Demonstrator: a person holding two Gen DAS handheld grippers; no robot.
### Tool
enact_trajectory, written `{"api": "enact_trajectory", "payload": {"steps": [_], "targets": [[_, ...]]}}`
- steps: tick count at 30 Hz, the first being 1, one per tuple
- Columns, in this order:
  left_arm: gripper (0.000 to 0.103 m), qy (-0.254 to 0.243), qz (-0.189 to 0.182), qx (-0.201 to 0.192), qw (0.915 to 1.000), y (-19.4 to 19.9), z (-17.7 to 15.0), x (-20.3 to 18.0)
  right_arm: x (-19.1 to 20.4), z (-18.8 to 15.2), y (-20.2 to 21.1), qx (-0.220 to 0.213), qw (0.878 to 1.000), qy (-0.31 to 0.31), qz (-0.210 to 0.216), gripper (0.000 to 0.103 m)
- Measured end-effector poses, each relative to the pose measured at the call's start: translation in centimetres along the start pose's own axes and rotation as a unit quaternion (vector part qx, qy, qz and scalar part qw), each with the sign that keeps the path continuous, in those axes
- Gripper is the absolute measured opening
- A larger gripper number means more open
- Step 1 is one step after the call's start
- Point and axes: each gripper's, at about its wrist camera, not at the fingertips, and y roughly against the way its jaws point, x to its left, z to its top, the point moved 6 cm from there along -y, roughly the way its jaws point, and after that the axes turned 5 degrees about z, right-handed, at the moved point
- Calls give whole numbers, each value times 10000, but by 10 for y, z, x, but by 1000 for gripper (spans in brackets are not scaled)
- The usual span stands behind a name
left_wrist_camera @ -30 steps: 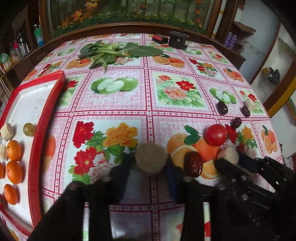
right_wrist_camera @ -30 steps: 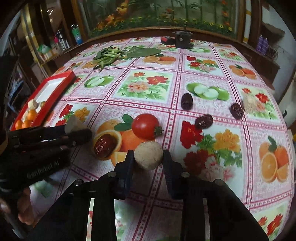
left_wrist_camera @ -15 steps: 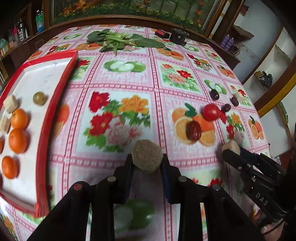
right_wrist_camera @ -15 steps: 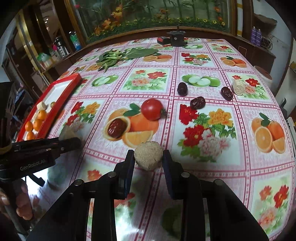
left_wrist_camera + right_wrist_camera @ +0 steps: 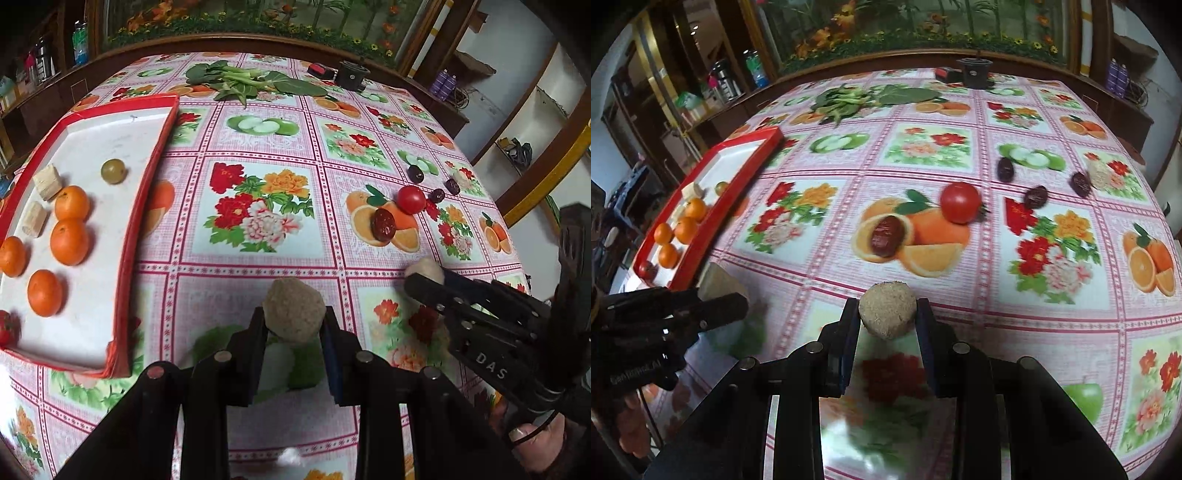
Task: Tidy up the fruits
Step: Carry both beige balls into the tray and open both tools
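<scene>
My left gripper [image 5: 294, 325] is shut on a tan fibrous chunk [image 5: 293, 309], held above the tablecloth to the right of the red tray [image 5: 147, 184]. My right gripper [image 5: 888, 319] is shut on a second tan chunk [image 5: 887, 308]; it also shows in the left wrist view [image 5: 424, 271]. The tray holds several oranges [image 5: 69, 240], two tan chunks [image 5: 47, 181], a green fruit [image 5: 113, 170] and a red fruit at its near edge. On the cloth lie a tomato [image 5: 960, 202], a red date [image 5: 885, 236], three dark dates [image 5: 1036, 195] and one more tan chunk [image 5: 1099, 173].
Leafy greens [image 5: 243, 79] lie at the table's far side, with a black round object [image 5: 352, 75] and a small red-black item beside it. Wooden shelves with bottles stand to the left, a cabinet behind. The left gripper shows at the left of the right wrist view [image 5: 713, 295].
Both grippers, each still holding its chunk, have lifted and drawn back toward the near edge and left. The tray now sits closer in both views.
</scene>
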Motion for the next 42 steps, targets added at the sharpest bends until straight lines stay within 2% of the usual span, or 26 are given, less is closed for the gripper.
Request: {"api": "enact_trajectory", "payload": {"steps": [6,12,18,25,29,35,42], "targets": [[31,131,-86,-142,9998,17,0,16,31,10,-6,19,9996,238,118,30],[31,395,32,-316,9987,38,7,53,69,25,-14,0,9982,511,309,30],[31,743,368,-502,9953,54,12,105,117,43,-22,-156,9947,878,515,30],[31,1152,769,-608,9885,64,12,167,169,57,-37,-111,9887,1258,810,30],[31,1314,884,-594,9856,63,10,189,196,56,-48,-15,9839,1487,988,30],[31,1394,882,-475,9852,54,4,200,216,46,-67,254,9797,1637,1131,30],[31,1445,865,-330,9852,41,0,206,219,40,-83,489,9779,1686,1138,30]]}}
